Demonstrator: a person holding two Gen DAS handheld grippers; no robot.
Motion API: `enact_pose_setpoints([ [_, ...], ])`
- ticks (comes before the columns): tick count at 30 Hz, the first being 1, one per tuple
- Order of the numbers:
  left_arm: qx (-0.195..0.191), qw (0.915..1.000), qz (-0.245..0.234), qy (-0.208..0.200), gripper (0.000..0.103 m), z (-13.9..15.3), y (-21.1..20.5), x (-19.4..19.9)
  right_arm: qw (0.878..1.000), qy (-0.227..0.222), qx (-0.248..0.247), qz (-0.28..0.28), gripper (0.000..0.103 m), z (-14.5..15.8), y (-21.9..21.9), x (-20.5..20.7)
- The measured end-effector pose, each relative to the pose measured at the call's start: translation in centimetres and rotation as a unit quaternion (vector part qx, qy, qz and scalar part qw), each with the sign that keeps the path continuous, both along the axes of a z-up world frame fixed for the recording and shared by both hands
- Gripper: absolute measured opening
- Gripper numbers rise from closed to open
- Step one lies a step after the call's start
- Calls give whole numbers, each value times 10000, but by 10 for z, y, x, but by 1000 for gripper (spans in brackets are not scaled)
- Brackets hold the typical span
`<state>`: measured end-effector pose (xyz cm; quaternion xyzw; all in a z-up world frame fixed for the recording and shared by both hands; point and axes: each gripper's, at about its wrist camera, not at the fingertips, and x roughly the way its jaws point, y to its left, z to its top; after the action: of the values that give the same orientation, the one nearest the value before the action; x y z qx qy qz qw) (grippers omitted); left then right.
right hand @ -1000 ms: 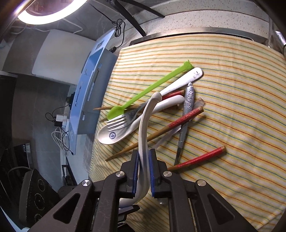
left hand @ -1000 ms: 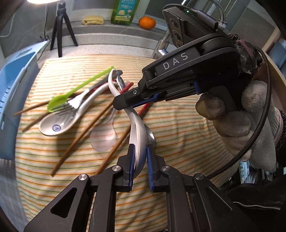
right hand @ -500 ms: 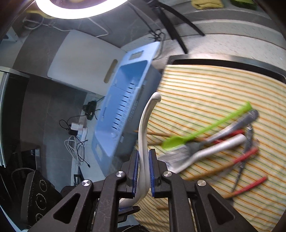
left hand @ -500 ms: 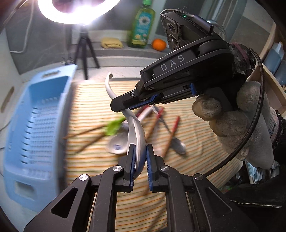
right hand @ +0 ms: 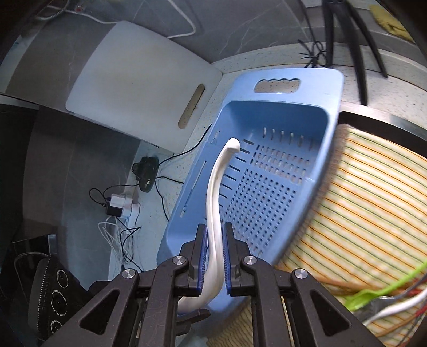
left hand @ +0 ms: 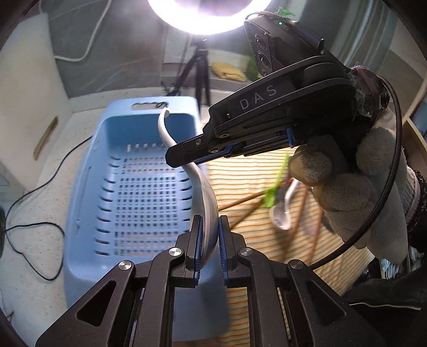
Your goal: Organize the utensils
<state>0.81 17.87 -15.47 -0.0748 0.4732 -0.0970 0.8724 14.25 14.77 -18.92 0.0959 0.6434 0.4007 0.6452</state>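
A white ceramic spoon (left hand: 205,194) is held by both grippers at once. My left gripper (left hand: 208,229) is shut on its bowl. My right gripper (left hand: 184,157), in a gloved hand (left hand: 347,194), is shut on the curved handle (right hand: 213,202); in the right wrist view its pads (right hand: 214,245) clamp that handle. The spoon hangs over the blue perforated basket (left hand: 149,105) (right hand: 315,80), which holds nothing that I can see. The other utensils lie on the striped cloth (left hand: 267,253): a green spoon (left hand: 275,192) (right hand: 373,293), a white spoon (left hand: 283,216) and brown chopsticks (left hand: 240,200).
A white cutting board (right hand: 138,77) leans against the wall left of the basket. Cables and a plug (right hand: 117,205) lie on the speckled counter. A tripod (left hand: 197,69) and a ring light (left hand: 208,13) stand behind the basket. A black cooktop (right hand: 53,293) sits lower left.
Both grippers carried the white spoon leftward, off the pile on the striped cloth and over the blue basket. Neither grip has changed.
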Motion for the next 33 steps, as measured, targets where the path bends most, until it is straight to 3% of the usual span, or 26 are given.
enact_pose_setpoints([
  [16, -134, 9982, 103, 578, 10, -45, 50, 31, 9976, 257, -648, -25, 10, -60, 50, 22],
  [23, 77, 9970, 252, 734, 10, -51, 53, 38, 9971, 121, -752, 41, 13, -58, 55, 27],
  [33, 169, 9964, 494, 666, 14, -39, 57, 27, 9977, -69, -668, 9, 24, -39, 40, 28],
])
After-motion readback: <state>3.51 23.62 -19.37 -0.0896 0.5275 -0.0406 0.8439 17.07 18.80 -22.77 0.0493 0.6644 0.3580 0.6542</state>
